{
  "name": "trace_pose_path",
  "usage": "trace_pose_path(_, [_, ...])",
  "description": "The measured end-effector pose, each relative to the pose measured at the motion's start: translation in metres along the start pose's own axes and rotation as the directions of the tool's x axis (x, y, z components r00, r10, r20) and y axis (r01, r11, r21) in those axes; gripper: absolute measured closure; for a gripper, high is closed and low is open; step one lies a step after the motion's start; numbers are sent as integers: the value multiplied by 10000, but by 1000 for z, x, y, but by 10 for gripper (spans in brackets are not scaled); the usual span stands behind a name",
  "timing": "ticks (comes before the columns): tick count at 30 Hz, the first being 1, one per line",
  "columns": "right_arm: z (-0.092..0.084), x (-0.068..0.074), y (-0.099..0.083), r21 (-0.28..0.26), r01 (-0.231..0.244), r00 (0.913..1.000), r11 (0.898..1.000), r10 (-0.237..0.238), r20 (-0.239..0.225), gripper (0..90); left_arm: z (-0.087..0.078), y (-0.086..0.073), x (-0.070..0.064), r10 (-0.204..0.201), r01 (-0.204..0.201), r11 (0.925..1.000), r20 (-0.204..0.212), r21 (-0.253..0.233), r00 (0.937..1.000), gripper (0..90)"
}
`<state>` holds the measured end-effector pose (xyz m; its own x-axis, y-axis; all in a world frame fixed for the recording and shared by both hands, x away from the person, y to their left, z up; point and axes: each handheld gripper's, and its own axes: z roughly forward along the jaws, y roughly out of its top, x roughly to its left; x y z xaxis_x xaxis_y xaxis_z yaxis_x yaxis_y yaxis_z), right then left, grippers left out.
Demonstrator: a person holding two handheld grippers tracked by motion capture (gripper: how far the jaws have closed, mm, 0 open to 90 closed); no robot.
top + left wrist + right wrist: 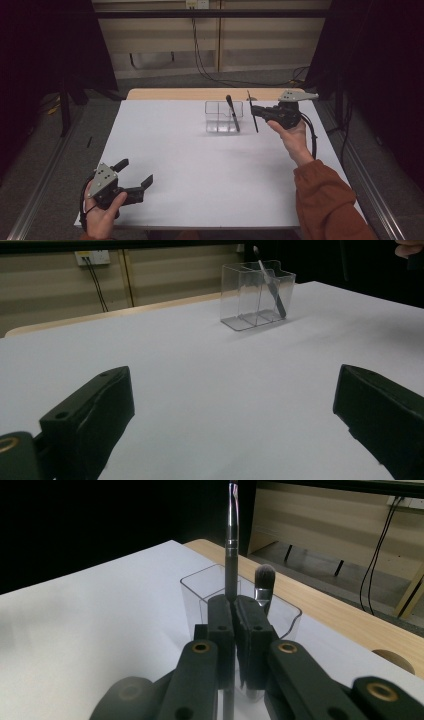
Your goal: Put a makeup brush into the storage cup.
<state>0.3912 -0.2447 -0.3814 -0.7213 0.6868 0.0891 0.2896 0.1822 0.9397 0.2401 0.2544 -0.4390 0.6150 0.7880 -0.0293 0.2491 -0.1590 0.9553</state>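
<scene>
Right gripper (235, 605) is clamped on a slim brush (231, 545), held upright just beside the clear organizer (223, 117) for a vertical drop into a compartment. One brush (232, 113) already leans inside. My left gripper (134, 179) rests open, well apart from the organizer.

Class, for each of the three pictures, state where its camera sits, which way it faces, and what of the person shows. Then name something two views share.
High view: above the person's side, looking forward and down on the white table; both hands show, left tongs open, right tongs gripping a thin dark brush.
Left gripper view: low, looking across the table between its black jaws.
Right gripper view: looking along shut jaws clamping the brush.
Shared: the clear plastic compartment holder with a grey-bristled makeup brush standing inside.
</scene>
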Motion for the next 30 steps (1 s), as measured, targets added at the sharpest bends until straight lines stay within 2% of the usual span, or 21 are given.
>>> trace_pose_path(13, [21, -4, 9, -123, -149, 9998, 9998, 151, 134, 858, 0, 0, 0, 40, -40, 10000, 22, -5, 10000, 30])
trace_pose_path(30, [37, -4, 24, -308, -140, 9991, 9994, 152, 387, 858, 0, 0, 0, 60, -60, 10000, 43, 2, 10000, 30])
